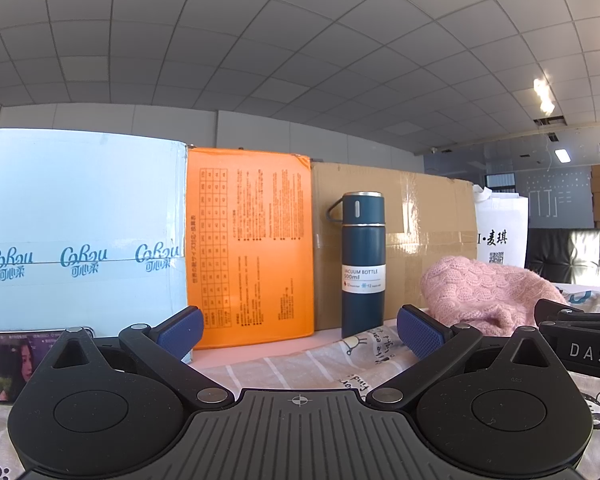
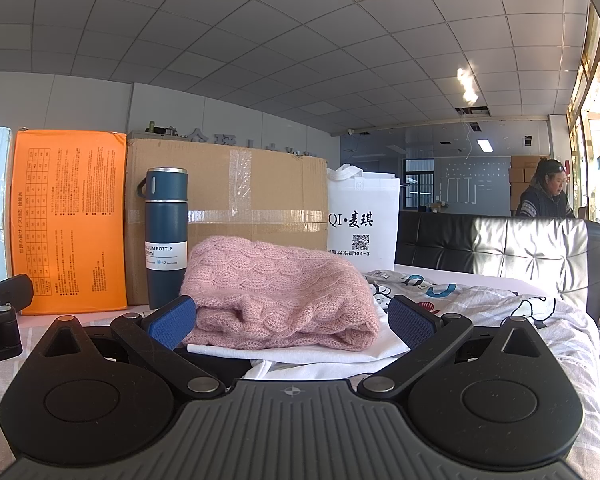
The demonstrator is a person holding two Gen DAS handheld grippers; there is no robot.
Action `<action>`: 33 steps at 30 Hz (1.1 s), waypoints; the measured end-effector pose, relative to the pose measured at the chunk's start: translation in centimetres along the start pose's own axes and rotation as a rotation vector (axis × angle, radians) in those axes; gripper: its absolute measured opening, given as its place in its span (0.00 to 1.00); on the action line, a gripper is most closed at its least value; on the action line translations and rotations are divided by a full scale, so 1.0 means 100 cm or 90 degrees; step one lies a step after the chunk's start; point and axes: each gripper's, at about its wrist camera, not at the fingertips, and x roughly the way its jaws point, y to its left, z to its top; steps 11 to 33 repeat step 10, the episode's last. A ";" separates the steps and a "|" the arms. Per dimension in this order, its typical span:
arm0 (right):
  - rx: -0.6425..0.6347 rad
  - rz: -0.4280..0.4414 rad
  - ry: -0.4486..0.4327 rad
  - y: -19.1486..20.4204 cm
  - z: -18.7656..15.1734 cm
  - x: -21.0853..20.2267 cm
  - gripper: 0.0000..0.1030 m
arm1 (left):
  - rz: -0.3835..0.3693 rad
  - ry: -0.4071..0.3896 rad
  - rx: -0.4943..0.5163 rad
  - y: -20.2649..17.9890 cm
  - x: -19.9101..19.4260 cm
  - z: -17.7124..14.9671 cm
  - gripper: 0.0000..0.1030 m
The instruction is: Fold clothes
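A folded pink knit sweater [image 2: 278, 292] lies on top of a white garment [image 2: 300, 354] on the patterned bedsheet [image 2: 500, 308]. My right gripper [image 2: 290, 320] is open, low over the sheet, its blue pads on either side of the sweater's near edge, holding nothing. My left gripper [image 1: 300, 330] is open and empty, low over the sheet, pointing at the dark blue vacuum bottle [image 1: 363, 264]. The pink sweater [image 1: 484, 296] lies to its right, beside the right gripper's body [image 1: 580, 340].
Along the back stand a light blue box [image 1: 80, 232], an orange box [image 1: 250, 248], a cardboard box [image 2: 236, 208] and a white bag [image 2: 362, 224]. The bottle [image 2: 166, 240] stands left of the sweater. A black chair back [image 2: 500, 244] and a seated person [image 2: 546, 192] are at the right.
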 end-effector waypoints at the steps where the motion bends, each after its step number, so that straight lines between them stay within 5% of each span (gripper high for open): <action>1: 0.000 0.000 0.000 0.000 0.000 0.000 1.00 | 0.000 0.000 0.000 0.000 0.000 0.000 1.00; 33: 0.000 0.001 0.000 0.000 0.000 0.000 1.00 | 0.007 0.000 0.003 0.000 0.000 0.000 1.00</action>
